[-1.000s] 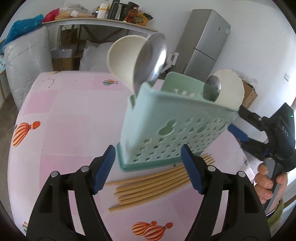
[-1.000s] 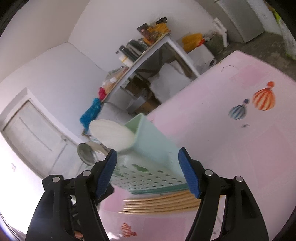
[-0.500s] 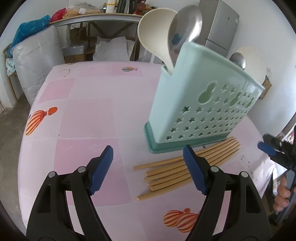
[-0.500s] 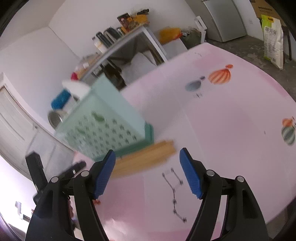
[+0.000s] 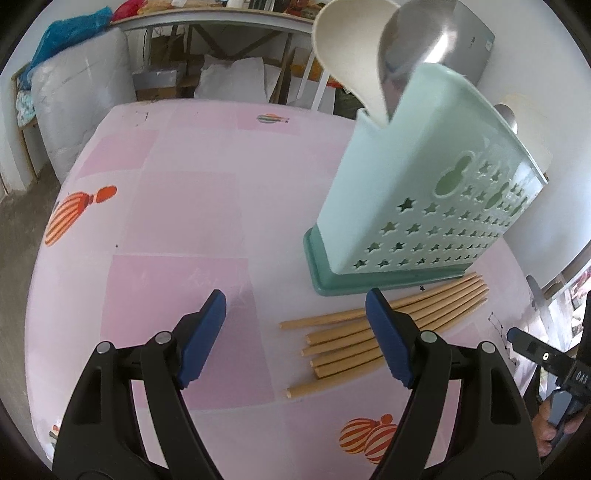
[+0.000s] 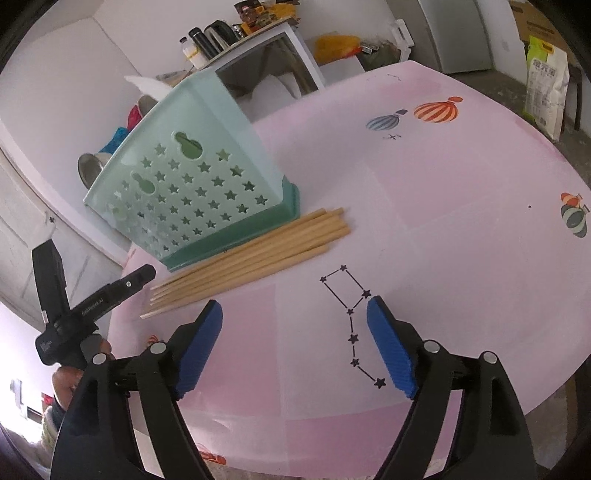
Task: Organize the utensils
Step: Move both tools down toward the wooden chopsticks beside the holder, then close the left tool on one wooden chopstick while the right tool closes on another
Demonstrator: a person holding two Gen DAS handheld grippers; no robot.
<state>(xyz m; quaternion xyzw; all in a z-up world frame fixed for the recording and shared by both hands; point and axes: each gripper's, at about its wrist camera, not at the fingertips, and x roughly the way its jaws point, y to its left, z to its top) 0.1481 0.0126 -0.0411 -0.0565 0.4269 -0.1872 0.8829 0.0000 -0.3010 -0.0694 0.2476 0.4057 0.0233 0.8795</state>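
Note:
A mint green utensil holder [image 5: 424, 192] with star holes stands on the pink table [image 5: 184, 206]; it also shows in the right wrist view [image 6: 192, 184]. A white spoon [image 5: 347, 48] and a steel spoon [image 5: 413, 48] stick out of it. Several wooden chopsticks [image 5: 384, 332] lie flat in front of its base, also seen in the right wrist view [image 6: 251, 254]. My left gripper [image 5: 295, 332] is open and empty, low over the table just left of the chopsticks. My right gripper [image 6: 295, 339] is open and empty, nearer than the chopsticks.
The left gripper [image 6: 96, 295] shows at the left table edge in the right wrist view. A cluttered shelf [image 5: 207, 18], white sacks [image 5: 74, 110] and a grey fridge [image 5: 476, 48] stand behind the table. The table edge [image 6: 517, 387] curves close on the right.
Both grippers have pulled back from the holder and dropped lower toward the table. The holder stands on the table and the chopsticks lie still.

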